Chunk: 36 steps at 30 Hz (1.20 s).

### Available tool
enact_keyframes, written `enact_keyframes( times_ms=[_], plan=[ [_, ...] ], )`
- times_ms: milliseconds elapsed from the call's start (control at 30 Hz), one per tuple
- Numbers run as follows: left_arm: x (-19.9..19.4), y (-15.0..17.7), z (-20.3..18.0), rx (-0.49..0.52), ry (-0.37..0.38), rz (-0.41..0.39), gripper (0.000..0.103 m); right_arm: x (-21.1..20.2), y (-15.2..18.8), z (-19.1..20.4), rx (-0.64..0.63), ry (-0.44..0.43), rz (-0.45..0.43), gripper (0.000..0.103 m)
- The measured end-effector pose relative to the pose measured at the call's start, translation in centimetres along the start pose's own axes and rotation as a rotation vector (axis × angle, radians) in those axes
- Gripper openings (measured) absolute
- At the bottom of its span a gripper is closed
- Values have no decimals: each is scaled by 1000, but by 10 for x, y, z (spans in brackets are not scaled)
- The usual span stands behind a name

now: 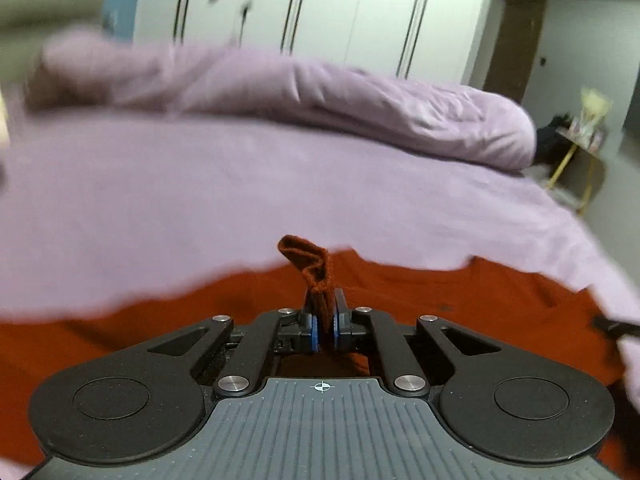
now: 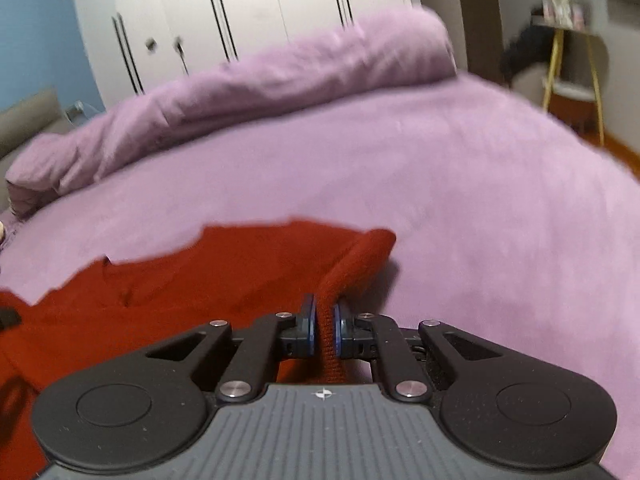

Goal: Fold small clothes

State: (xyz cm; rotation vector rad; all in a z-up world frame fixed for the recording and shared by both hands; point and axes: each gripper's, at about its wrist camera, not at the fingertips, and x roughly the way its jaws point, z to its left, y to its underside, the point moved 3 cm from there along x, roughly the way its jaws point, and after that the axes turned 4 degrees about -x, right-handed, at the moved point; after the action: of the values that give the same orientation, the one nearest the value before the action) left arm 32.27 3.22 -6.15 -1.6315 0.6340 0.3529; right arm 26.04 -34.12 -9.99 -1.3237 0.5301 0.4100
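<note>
Left claw (image 1: 326, 326) clamped on bunched tuft of red knit garment (image 1: 440, 292); right claw (image 2: 325, 330) pinching ribbed edge of same garment. Garment lies spread on purple bed sheet (image 1: 280, 184), on near side of rumpled duvet (image 1: 320, 92), well apart from it. Long axis seems to run claw to claw; exact orientation unclear. Advice: keep both pinches tight, lift evenly, hold edge taut, lay fold flat.

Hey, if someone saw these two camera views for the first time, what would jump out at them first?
The red garment spread on the lilac bedsheet, bright against it, low in both views. Each gripper has its jaws shut on a bunched edge of it: the left gripper pinches a fold that sticks up, the right gripper a thick rolled hem. Behind lies a rumpled lilac duvet before white wardrobes.
</note>
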Motion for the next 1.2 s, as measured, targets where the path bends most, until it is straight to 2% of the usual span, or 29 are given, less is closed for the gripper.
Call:
enact_keyframes(
  times_ms=[67,133,167,233,267,300,400,467,533,567,600,667,733,833,900,1000,1067,1100,1200],
  plan=[
    [8,3,4,39,-66,28,8,-2,0,1,-5,34,-17,12],
    [20,12,11,0,-70,94,8,-7,2,3,-25,96,-20,15],
    [23,16,13,-15,-72,110,8,-11,2,4,-22,96,-28,17],
    [28,23,14,-38,-65,134,8,-20,3,9,-17,53,-45,28],
    [30,26,14,-54,-58,145,8,-21,3,11,-23,50,-46,38],
    [31,27,14,-71,-50,154,8,-18,4,16,-44,65,-26,42],
    [30,31,21,-68,-48,156,8,1,8,21,-86,114,58,42],
    [30,30,22,-64,-47,155,8,15,9,19,-71,120,106,42],
    [27,29,23,-70,-34,133,8,24,12,19,-47,82,115,26],
    [25,26,22,-68,-27,115,8,26,12,21,-64,71,105,10],
    [23,25,20,-65,-18,97,8,27,11,25,-106,83,86,7],
    [25,25,17,-60,5,82,9,23,10,32,-189,142,42,7],
    [33,30,11,-50,21,115,9,24,10,31,-226,216,22,7],
    [41,40,4,14,-41,153,20,33,15,22,-243,274,50,7],
    [34,39,7,0,-88,132,31,35,12,26,-251,282,68,13],
    [19,33,12,-27,-149,79,32,18,0,31,-248,305,14,16],
    [9,29,8,-47,-129,41,36,6,-1,40,-253,258,-41,17],
    [9,27,4,-56,-102,44,40,3,0,47,-254,195,-48,17],
    [22,35,-15,-38,-24,120,41,10,13,70,-258,7,26,16]
  ],
)
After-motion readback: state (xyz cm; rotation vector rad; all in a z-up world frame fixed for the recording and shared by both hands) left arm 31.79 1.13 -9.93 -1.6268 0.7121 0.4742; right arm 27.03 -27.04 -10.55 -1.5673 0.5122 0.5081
